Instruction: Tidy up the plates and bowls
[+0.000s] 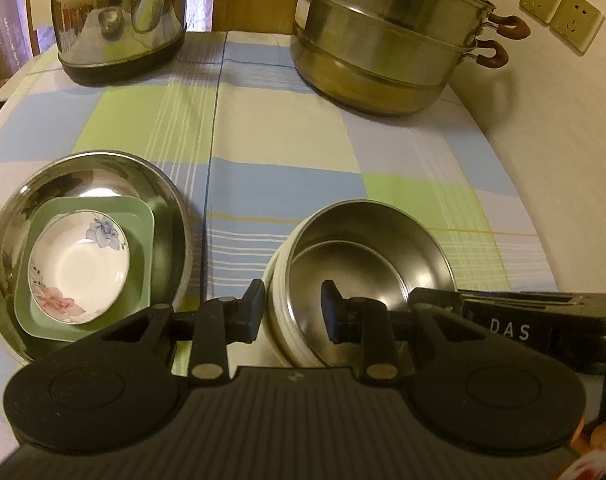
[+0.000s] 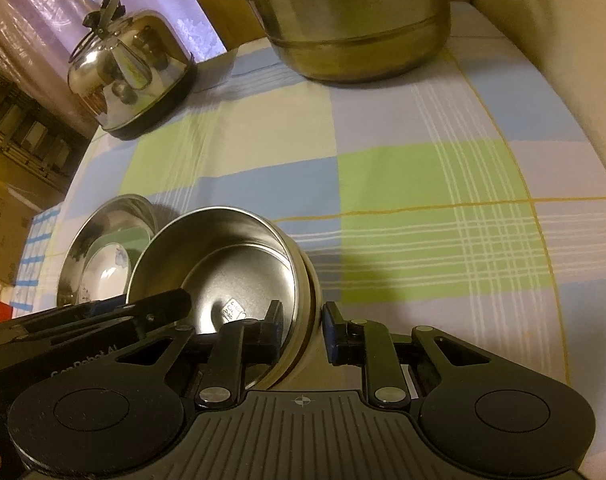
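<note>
While two claws grip one steel bowl (image 1: 367, 256), three dishes nest.

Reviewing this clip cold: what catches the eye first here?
Both grippers clamp the same steel bowl near the front of the checked tablecloth: the left gripper on its left rim, the right gripper on its right rim. Beside it sits a large steel basin nesting a green dish and floral bowl. A kettle and steamer pot stand behind.

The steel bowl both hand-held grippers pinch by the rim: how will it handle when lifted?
The steel bowl looks thin-walled, so probably light and stiff. Its polished rim may slip in the pads. It sits tilted with a cream outer shell, which might separate or shift if lifted unevenly.
</note>
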Available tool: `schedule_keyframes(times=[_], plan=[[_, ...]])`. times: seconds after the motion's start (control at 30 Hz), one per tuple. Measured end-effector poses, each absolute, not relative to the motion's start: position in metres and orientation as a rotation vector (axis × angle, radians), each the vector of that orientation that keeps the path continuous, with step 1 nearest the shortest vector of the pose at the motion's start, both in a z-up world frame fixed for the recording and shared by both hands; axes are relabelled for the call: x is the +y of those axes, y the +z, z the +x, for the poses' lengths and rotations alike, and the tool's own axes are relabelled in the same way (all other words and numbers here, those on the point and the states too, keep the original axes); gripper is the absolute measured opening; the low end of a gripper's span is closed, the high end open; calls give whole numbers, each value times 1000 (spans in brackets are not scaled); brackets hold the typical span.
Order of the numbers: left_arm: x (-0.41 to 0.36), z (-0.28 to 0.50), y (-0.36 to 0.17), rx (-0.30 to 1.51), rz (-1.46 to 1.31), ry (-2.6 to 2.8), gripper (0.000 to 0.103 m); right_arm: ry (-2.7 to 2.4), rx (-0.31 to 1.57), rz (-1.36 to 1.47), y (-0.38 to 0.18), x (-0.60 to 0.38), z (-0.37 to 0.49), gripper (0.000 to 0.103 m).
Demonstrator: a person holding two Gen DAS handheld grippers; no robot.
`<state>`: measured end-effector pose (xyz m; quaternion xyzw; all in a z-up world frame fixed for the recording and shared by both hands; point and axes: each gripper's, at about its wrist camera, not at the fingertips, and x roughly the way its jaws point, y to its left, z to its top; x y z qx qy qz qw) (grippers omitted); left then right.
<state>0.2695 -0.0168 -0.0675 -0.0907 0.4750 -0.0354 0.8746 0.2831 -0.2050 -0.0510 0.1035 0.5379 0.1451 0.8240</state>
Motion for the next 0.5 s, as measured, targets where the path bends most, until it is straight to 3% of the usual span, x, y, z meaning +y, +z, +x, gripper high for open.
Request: schedule_keyframes(times=[0.13,0.27,0.5], plan=[[-9,263,-58,968,-197,-85,31,287,1108,180,-41,-201,276,25],[-2,253,-46,932,-183,-92,35,261,1088,183,-34,-201,268,47],[12,224,-26,888,-159,-113,48,240,1045,197,-15,-200,247,61]])
